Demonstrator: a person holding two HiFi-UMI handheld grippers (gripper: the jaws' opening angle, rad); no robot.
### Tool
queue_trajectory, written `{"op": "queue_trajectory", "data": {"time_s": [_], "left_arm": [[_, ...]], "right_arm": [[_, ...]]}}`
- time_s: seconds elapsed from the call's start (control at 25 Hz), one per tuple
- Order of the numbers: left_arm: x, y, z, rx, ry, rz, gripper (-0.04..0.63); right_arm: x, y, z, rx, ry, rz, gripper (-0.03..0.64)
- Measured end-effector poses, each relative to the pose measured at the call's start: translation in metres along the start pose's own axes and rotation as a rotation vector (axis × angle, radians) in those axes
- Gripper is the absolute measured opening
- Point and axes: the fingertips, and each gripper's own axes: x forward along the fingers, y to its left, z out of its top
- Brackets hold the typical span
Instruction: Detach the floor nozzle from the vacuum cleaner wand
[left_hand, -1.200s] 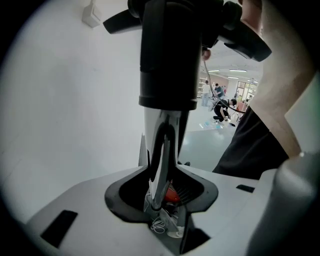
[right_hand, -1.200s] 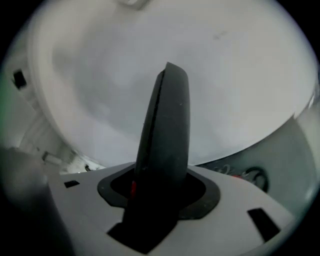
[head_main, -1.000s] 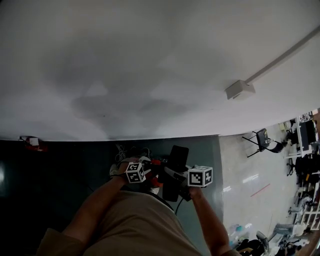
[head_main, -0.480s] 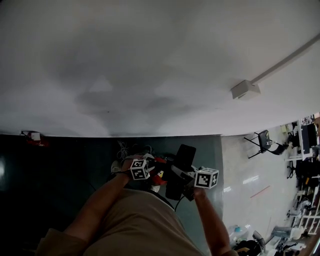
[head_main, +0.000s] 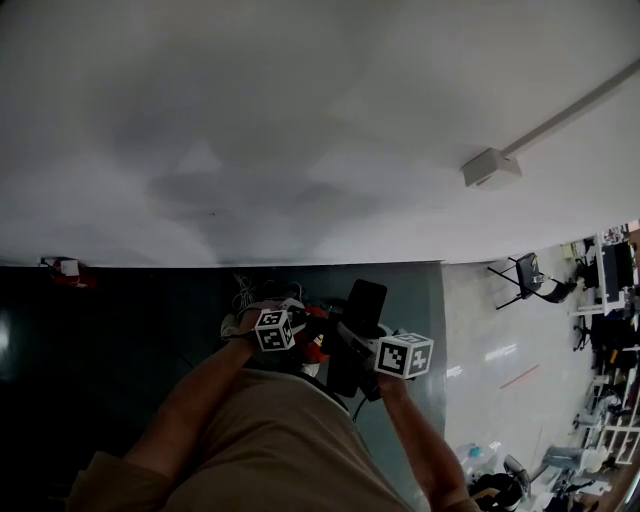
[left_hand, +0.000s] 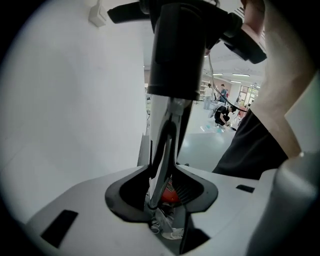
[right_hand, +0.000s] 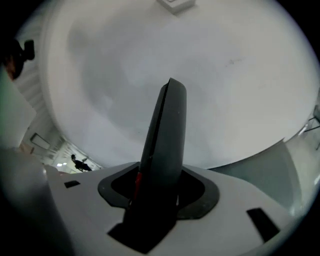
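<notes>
Head view: exposure is low. The white wall (head_main: 300, 100) carries soft grey shadow patches at centre. The dark area from 6 to 9 o'clock loses detail. Pale glare streaks the floor (head_main: 495, 355) at 4 o'clock. Straight lines bow toward the edges.

Gripper views: black vignette in all corners.
- Left gripper (left_hand: 162, 202) view: bright, with ceiling lights at 2 o'clock. The vacuum part (left_hand: 165, 145) is blurred close up.
- Right gripper (right_hand: 152, 200) view: dimmer. The dark part (right_hand: 165, 140) is a soft-edged near-silhouette.
</notes>
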Motion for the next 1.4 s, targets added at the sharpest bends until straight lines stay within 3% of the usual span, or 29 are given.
{"op": "queue_trajectory", "data": {"time_s": [0.04, 0.08, 0.2, 0.24, 0.32, 0.4, 0.44, 0.6, 0.76, 0.84, 1.12, 1.24, 1.32, 1.4], "left_arm": [[-0.001, 0.000, -0.001, -0.015, -0.007, 0.002, 0.150], [-0.002, -0.001, -0.001, -0.031, -0.013, 0.006, 0.149], [-0.002, -0.004, 0.003, -0.038, -0.008, 0.017, 0.144], [0.000, -0.004, 0.004, -0.030, 0.000, 0.016, 0.140], [0.001, 0.000, 0.002, -0.026, 0.005, 0.014, 0.132], [-0.003, 0.005, -0.002, -0.026, 0.006, 0.018, 0.132], [-0.005, 0.005, -0.004, -0.025, 0.008, 0.022, 0.133], [-0.006, -0.002, -0.002, 0.001, 0.001, 0.018, 0.133], [-0.006, -0.006, 0.005, -0.121, -0.097, -0.059, 0.150], [-0.006, -0.006, 0.008, -0.139, -0.116, -0.086, 0.156], [0.003, -0.002, 0.010, -0.049, -0.083, -0.053, 0.161], [0.003, 0.003, 0.008, -0.007, -0.049, -0.009, 0.158], [0.004, 0.007, 0.007, -0.005, -0.041, 0.004, 0.156], [0.002, 0.008, 0.006, -0.008, -0.046, 0.005, 0.156]], "right_arm": [[0.001, 0.001, -0.002, -0.007, 0.010, -0.027, 0.216], [0.001, -0.002, -0.002, 0.003, 0.019, 0.000, 0.216], [-0.003, -0.017, 0.006, 0.065, 0.000, 0.206, 0.215], [-0.005, -0.020, 0.007, 0.077, -0.017, 0.224, 0.215], [-0.007, -0.017, 0.008, 0.060, -0.039, 0.116, 0.215], [-0.003, -0.002, 0.008, -0.031, -0.026, -0.042, 0.215], [0.000, 0.005, 0.007, -0.067, -0.016, -0.070, 0.215], [0.002, 0.008, 0.002, -0.026, -0.008, 0.038, 0.215], [-0.004, 0.003, -0.001, 0.002, -0.016, 0.059, 0.215], [-0.004, 0.002, -0.002, 0.015, -0.017, 0.069, 0.215], [0.006, 0.008, -0.003, 0.045, -0.028, 0.104, 0.216], [0.008, 0.000, 0.006, 0.116, -0.050, 0.122, 0.215], [0.009, 0.002, 0.009, 0.130, -0.052, 0.068, 0.215], [0.010, 0.011, 0.008, 0.033, -0.031, -0.005, 0.215]]}}
